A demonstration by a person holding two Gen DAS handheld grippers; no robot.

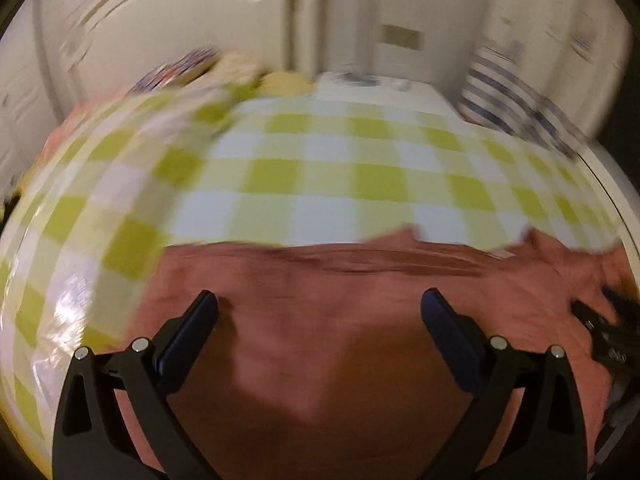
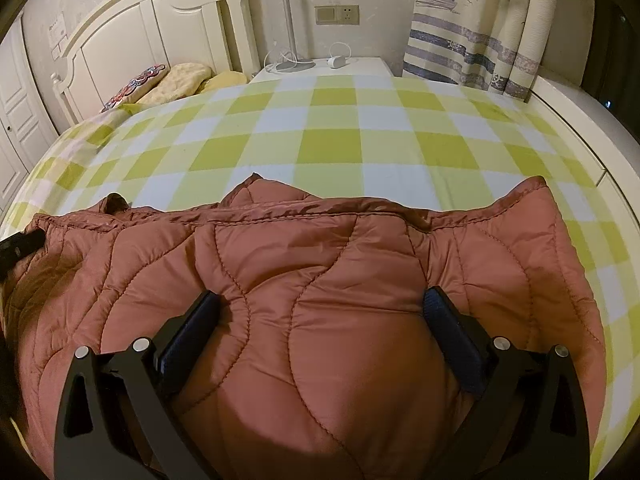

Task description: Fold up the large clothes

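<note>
A rust-red quilted jacket (image 2: 320, 280) lies on the green-and-white checked bed cover (image 2: 328, 144). It also fills the lower part of the blurred left wrist view (image 1: 320, 340). My left gripper (image 1: 318, 300) is open just above the jacket. My right gripper (image 2: 320, 300) is open, its fingers spread wide over a puffed part of the jacket. The right gripper shows at the right edge of the left wrist view (image 1: 604, 332), and the left gripper at the left edge of the right wrist view (image 2: 18, 246).
A white headboard (image 2: 140, 28) and pillows (image 2: 172, 80) are at the far left. A white bedside table (image 2: 320, 66) with a lamp base and cables stands behind the bed. A striped curtain (image 2: 480, 40) hangs at the right.
</note>
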